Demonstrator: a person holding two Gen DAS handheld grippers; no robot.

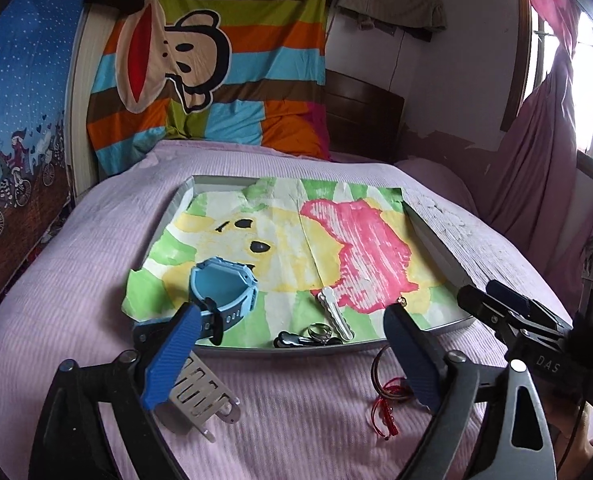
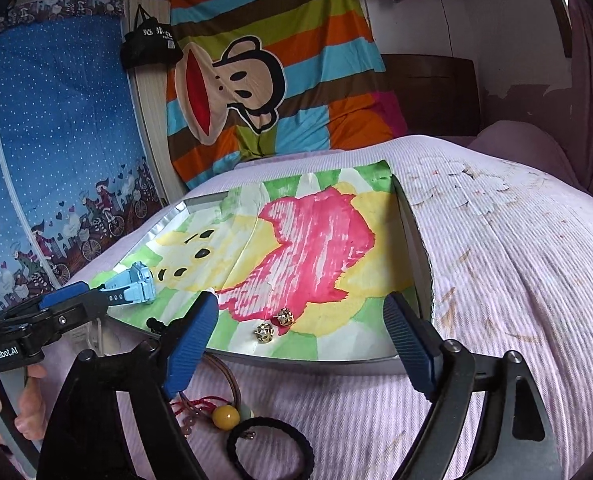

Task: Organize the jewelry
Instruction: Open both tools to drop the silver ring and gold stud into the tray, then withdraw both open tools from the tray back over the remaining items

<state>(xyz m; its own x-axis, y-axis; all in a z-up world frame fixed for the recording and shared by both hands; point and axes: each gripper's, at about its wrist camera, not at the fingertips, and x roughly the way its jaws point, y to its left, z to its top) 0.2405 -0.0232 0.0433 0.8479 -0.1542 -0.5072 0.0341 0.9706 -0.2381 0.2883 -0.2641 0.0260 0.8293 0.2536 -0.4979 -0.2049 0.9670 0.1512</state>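
Left wrist view: the left tool, fingers apart, is hovering by the tray, which is holding the blue watch, a key and a ring; a red bangle is lying on the bed, partly hidden. Right wrist view: the right tool, fingers apart, is facing two gold earrings inside; a beaded cord and hair tie are waiting outside.

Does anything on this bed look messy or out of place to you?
Yes. The painted paper lining the tray is creased, and its near-left corner spills over the rim. A blue watch sits half over that same edge. A red-corded bracelet and a black hair tie lie outside on the blanket.
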